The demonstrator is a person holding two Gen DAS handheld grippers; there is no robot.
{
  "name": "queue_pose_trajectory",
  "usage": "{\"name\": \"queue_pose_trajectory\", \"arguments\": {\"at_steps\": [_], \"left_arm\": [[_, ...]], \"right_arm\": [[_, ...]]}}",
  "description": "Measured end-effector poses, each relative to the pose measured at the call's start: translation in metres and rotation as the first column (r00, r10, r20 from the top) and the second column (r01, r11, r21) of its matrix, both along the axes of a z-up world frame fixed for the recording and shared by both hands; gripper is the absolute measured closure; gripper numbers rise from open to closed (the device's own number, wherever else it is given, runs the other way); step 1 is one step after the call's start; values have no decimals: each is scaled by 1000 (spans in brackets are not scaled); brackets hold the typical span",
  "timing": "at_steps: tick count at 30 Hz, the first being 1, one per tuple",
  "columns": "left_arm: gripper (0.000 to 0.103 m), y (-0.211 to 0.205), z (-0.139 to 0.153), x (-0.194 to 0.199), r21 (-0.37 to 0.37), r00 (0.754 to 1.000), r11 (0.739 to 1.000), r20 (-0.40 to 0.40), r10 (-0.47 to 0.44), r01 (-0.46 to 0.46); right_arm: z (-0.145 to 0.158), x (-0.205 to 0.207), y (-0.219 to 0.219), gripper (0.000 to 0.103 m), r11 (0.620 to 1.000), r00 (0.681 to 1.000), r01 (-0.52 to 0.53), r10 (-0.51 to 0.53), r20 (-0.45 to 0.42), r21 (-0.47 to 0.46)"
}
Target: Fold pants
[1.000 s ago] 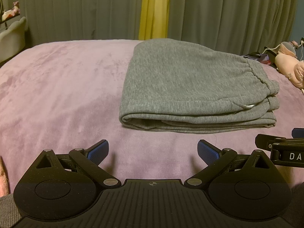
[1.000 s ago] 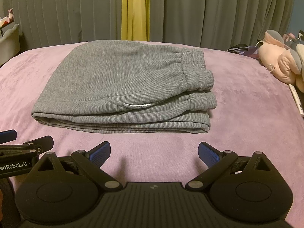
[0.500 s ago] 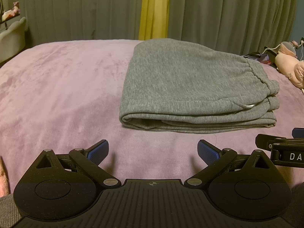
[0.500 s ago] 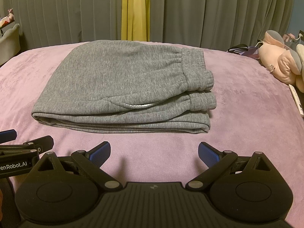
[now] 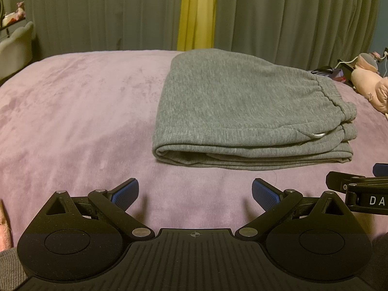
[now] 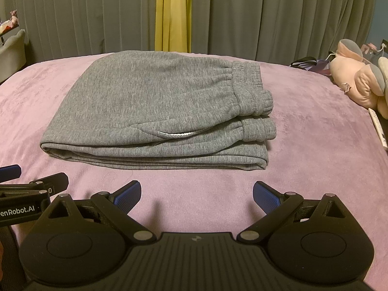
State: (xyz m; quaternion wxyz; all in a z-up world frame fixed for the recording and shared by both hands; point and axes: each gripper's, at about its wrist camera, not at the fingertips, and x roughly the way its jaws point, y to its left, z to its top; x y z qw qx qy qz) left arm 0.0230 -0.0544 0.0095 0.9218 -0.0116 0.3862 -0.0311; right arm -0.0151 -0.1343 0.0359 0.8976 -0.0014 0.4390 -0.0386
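The grey pants (image 5: pixel 242 111) lie folded in a flat stack on the purple bed cover (image 5: pixel 72 111), waistband to the right; they also show in the right wrist view (image 6: pixel 157 106). My left gripper (image 5: pixel 195 191) is open and empty, held low over the cover in front of the stack's left end. My right gripper (image 6: pixel 197 194) is open and empty, in front of the stack's middle. Neither touches the pants. The right gripper's side (image 5: pixel 359 191) shows at the edge of the left wrist view, and the left gripper's side (image 6: pixel 29 191) in the right wrist view.
A pink plush toy (image 6: pixel 359 82) lies at the bed's right edge, with dark small items (image 6: pixel 305 63) behind it. Grey curtains with a yellow strip (image 6: pixel 173 12) hang behind the bed. A pale chair (image 5: pixel 14 46) stands at the far left.
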Motion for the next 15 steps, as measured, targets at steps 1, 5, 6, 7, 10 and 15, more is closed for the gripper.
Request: {"name": "queue_pose_trajectory", "arguments": {"at_steps": [1, 5, 6, 7, 10, 15], "left_arm": [[1, 0, 0, 0, 0, 1000, 1000, 0, 0, 0], [1, 0, 0, 0, -1, 1000, 1000, -1, 0, 0], [1, 0, 0, 0, -2, 1000, 1000, -1, 1, -1], [1, 0, 0, 0, -2, 1000, 1000, 0, 1, -1], [1, 0, 0, 0, -3, 1000, 1000, 0, 1, -1], [1, 1, 0, 0, -8, 1000, 1000, 2, 0, 0]], "right_arm": [[0, 0, 0, 4, 1000, 1000, 0, 0, 0, 0], [0, 0, 0, 4, 1000, 1000, 0, 0, -1, -1], [0, 0, 0, 4, 1000, 1000, 0, 0, -1, -2], [0, 0, 0, 4, 1000, 1000, 0, 0, -2, -3], [0, 0, 1, 4, 1000, 1000, -1, 1, -2, -6], [0, 0, 2, 4, 1000, 1000, -2, 2, -3, -12]]}}
